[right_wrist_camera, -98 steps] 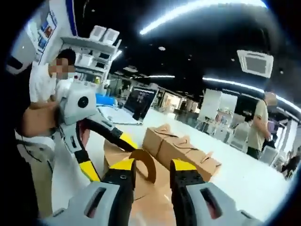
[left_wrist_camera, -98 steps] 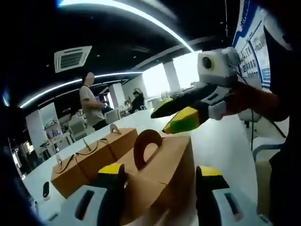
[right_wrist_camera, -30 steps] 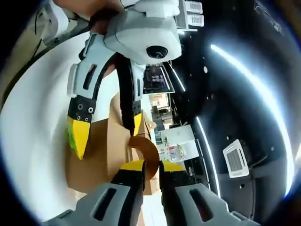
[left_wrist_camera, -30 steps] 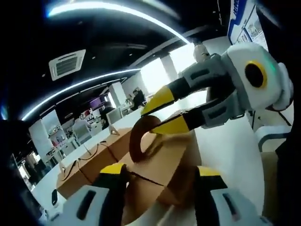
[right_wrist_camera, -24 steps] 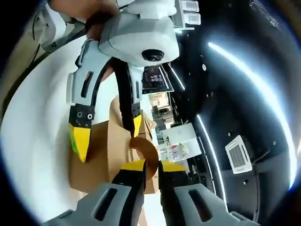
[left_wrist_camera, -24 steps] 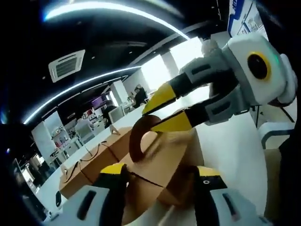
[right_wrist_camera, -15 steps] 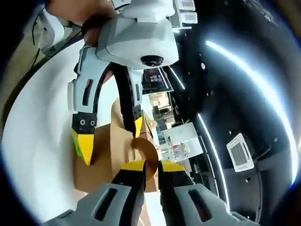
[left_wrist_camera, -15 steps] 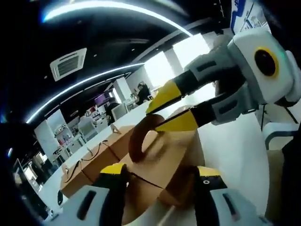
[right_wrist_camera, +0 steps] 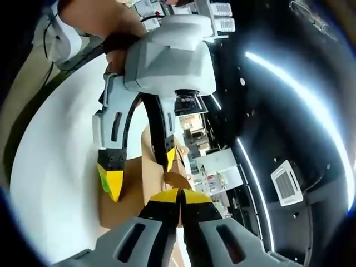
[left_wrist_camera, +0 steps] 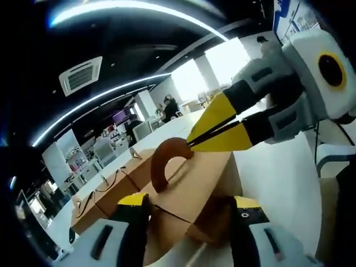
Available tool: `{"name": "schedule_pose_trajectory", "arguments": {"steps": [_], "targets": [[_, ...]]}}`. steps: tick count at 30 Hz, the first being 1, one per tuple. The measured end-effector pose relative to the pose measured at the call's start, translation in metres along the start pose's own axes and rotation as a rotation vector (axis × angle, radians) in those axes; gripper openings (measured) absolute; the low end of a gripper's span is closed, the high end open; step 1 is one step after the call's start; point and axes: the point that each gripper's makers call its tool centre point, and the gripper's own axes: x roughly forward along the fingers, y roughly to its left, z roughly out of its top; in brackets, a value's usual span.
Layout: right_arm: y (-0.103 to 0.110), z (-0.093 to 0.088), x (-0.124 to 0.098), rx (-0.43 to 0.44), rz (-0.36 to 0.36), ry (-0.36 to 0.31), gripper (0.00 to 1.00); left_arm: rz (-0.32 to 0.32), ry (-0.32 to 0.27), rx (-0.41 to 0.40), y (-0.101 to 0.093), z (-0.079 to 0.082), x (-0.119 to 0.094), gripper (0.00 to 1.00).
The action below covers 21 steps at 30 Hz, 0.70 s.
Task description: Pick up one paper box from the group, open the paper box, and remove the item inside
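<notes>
Seemingly, right gripper [right_wrist_camera: 179,196] pinches box handle [left_wrist_camera: 167,158]; left gripper [left_wrist_camera: 186,208] straddles box [left_wrist_camera: 189,189], open.

A white counter [left_wrist_camera: 278,178] carries the things. Brown paper boxes [left_wrist_camera: 105,194] stand in a row on it. A small dark object [left_wrist_camera: 70,236] lies beside them.

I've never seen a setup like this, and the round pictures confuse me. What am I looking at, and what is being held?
A person holds a two-jaw tool in each hand, each with a fisheye camera looking along its jaws. In the left gripper view, the left gripper straddles a brown paper box, jaws on either side. The right gripper comes in from the right, jaws pinched on the box's arched handle. The right gripper view shows the same from the opposite side. More boxes sit on the white table.
</notes>
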Motion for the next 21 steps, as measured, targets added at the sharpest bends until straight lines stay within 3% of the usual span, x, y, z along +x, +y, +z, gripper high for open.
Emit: {"name": "schedule_pose_trajectory", "arguments": {"steps": [5, 9, 21], "targets": [[-0.008, -0.009, 0.002, 0.027, -0.027, 0.024, 0.05, 0.004, -0.001, 0.005, -0.001, -0.001, -0.001, 0.60], [-0.014, -0.016, 0.007, 0.005, -0.057, 0.049, 0.20, 0.004, 0.001, 0.006, -0.001, 0.000, -0.001, 0.60], [-0.013, -0.019, 0.022, 0.056, 0.024, 0.057, 0.20, 0.006, 0.001, 0.015, -0.003, -0.001, -0.004, 0.60]]}}
